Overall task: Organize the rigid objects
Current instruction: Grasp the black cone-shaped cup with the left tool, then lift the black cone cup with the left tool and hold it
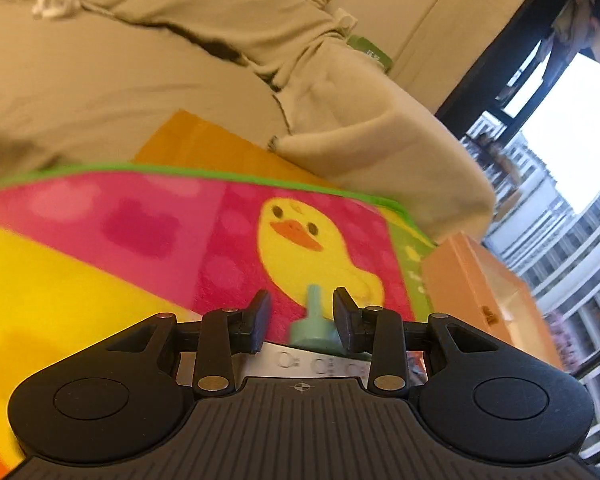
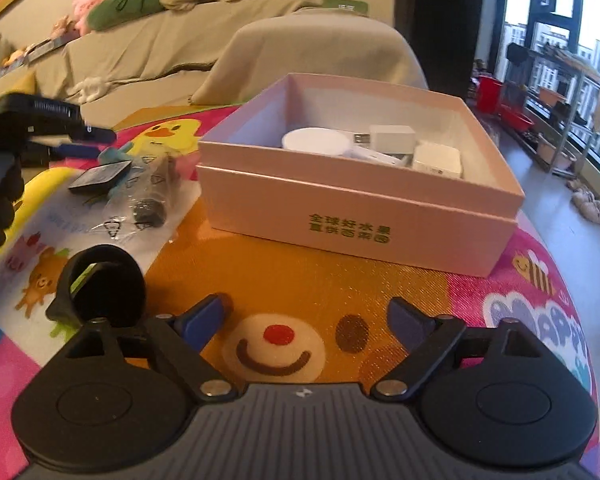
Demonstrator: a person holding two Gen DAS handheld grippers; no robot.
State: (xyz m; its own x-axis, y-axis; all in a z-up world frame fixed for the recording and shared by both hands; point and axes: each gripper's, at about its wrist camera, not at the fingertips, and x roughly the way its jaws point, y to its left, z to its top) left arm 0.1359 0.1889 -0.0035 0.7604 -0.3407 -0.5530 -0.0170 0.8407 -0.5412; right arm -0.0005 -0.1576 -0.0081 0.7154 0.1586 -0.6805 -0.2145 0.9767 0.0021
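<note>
A small teal plastic piece lies on the colourful cartoon mat, between the fingers of my left gripper; the jaws stand apart around it, not pressing. A pink cardboard box stands on the mat and holds several white items, among them a round one and white cubes. My right gripper is open and empty, in front of the box. A black ring-shaped clip lies just left of it. A black flat square and a plastic bag with a black part lie left of the box.
A beige covered sofa stands behind the mat. The left gripper shows at the left of the right wrist view. A window and metal racks are at the right. The box's orange-lit edge shows in the left wrist view.
</note>
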